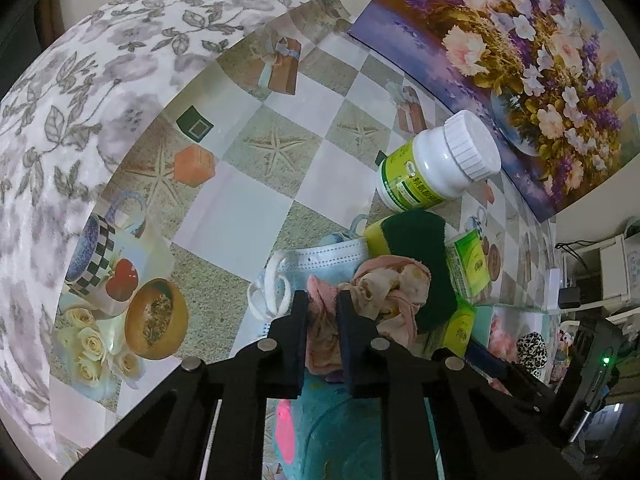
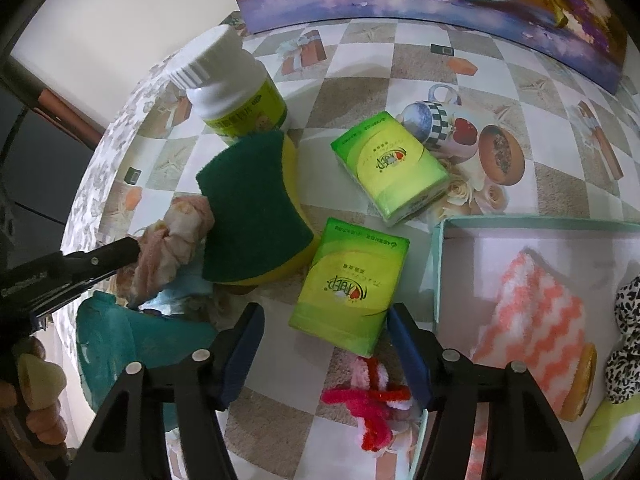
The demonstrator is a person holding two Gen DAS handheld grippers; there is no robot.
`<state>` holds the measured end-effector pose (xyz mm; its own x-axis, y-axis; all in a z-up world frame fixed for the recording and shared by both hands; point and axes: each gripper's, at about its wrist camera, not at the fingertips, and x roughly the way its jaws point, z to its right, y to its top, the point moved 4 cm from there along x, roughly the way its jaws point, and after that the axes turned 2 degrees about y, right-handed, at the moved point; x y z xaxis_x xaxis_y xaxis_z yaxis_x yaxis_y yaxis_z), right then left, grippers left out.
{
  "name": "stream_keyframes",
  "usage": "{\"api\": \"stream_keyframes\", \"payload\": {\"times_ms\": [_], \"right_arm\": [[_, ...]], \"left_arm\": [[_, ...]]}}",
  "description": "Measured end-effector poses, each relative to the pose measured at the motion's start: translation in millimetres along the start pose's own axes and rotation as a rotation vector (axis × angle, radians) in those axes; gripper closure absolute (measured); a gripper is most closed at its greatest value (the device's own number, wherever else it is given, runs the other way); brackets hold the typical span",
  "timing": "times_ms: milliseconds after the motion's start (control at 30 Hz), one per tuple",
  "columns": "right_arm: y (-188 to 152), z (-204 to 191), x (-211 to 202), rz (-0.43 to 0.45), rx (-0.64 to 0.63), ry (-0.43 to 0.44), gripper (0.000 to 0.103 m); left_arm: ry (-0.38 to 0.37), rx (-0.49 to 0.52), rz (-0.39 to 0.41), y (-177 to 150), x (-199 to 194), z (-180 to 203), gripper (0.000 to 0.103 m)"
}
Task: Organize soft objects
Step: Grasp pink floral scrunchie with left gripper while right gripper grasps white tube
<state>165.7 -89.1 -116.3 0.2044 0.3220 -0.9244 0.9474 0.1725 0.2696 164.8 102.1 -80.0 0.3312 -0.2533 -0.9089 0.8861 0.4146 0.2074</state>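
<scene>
Pink scrunchie (image 1: 320, 320) pinched in left claw (image 1: 322, 312) | right claw (image 2: 324, 336) wide, holding nothing

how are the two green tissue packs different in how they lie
The near tissue pack lies between the open fingers of the right gripper, with the sponge against its left side. The far tissue pack is turned at a different angle and touches nothing else. Both lie flat, with the same green wrapper.

Patterned tablecloth (image 2: 360, 92), flower painting (image 1: 520, 60), plain pale wall (image 2: 120, 20).
</scene>
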Motion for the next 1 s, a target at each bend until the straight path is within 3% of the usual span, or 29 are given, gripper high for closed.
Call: {"api": "stream_keyframes", "payload": {"times_ms": [200,733,1000], "right_arm": [[-0.3,-1.4,7.9,-0.007,-0.028,-0.065,0.046],[-1.2,0.1,5.2,0.004,-0.026,-0.046,0.047],[3.0,7.6,-19.1,0.046,-0.014,-0.025,0.048]], "left_arm": [[0.006,0.008,0.008,0.1,-0.7,2.0,0.091],[0.021,0.028,0.044,2.0,-6.4,7.8,0.093],[0.012,0.037,0.102,4.7,-23.9,15.6,0.094]]}}
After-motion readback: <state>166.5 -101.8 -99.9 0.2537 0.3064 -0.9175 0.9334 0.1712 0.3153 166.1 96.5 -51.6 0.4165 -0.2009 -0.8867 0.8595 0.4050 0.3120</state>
